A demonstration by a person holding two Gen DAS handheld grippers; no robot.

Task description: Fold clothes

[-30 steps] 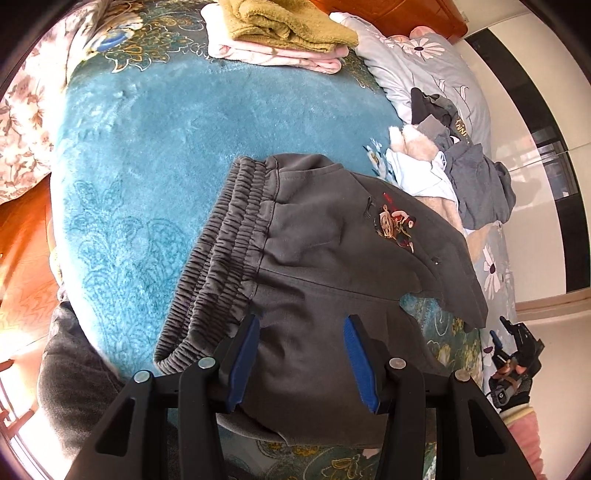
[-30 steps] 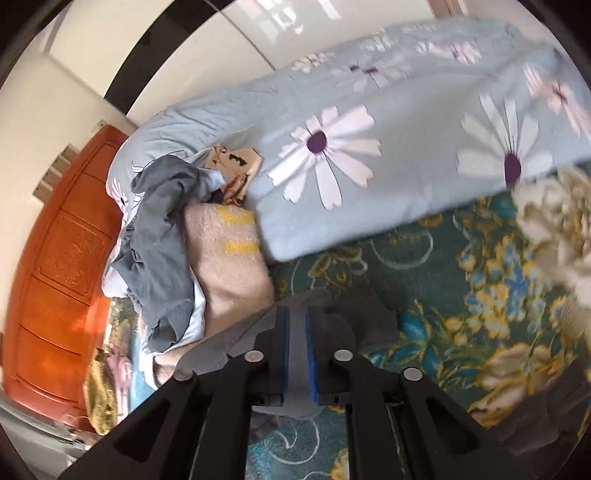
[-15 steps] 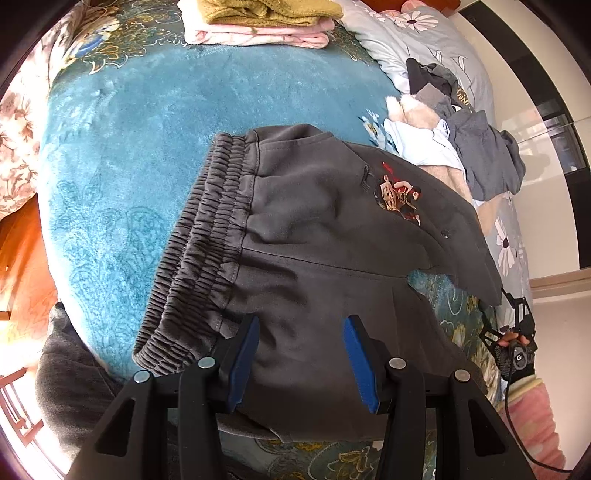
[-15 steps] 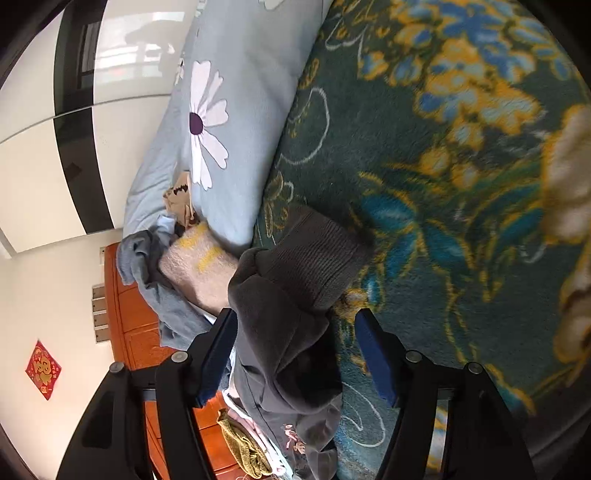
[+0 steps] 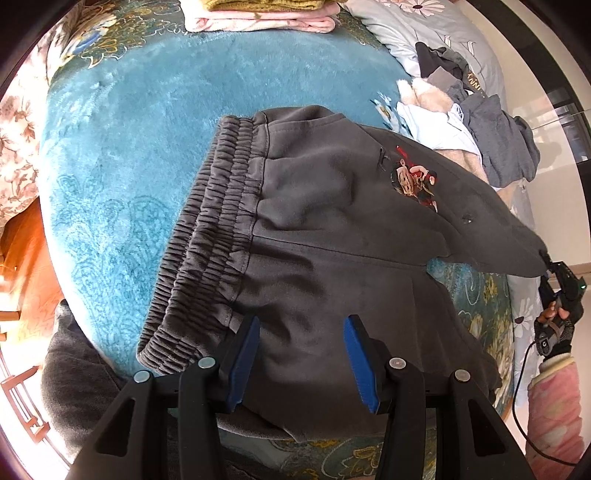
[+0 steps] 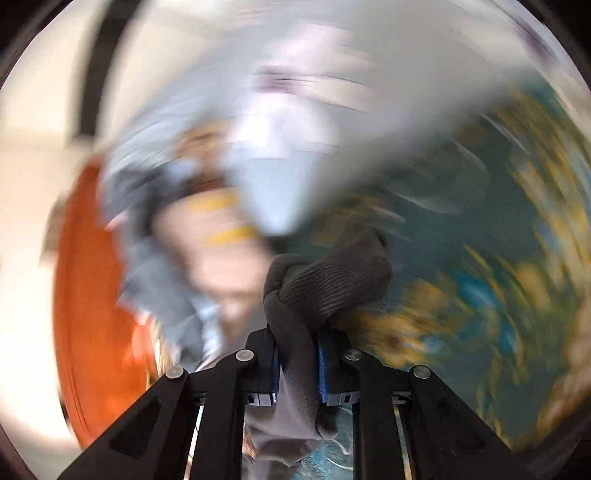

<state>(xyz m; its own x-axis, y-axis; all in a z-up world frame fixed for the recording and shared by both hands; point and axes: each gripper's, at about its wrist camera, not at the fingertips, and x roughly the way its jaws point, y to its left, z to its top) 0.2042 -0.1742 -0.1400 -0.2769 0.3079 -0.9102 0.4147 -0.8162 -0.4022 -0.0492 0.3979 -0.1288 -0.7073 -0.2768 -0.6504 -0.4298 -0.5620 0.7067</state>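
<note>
Dark grey sweatpants (image 5: 325,229) lie on the teal blanket (image 5: 140,147), waistband to the left, a small red embroidered figure (image 5: 413,179) on the far leg. My left gripper (image 5: 301,347) is open, its blue pads over the near pant leg by the waistband. My right gripper (image 6: 297,360) is shut on the ribbed cuff (image 6: 332,280) of the sweatpants. In the left wrist view it (image 5: 557,275) holds the far leg's end lifted at the right. The right wrist view is heavily blurred.
A folded stack of olive and pink clothes (image 5: 258,14) lies at the bed's far end. A pile of unfolded grey, white and beige clothes (image 5: 472,122) lies at the right beside a daisy-print quilt (image 5: 436,33). More dark fabric (image 5: 70,369) hangs at the near left edge.
My right gripper opened, then shut on the pant cuff and is swinging fast. The far leg is now pulled out taut to the right. My left gripper stayed open over the pants.
</note>
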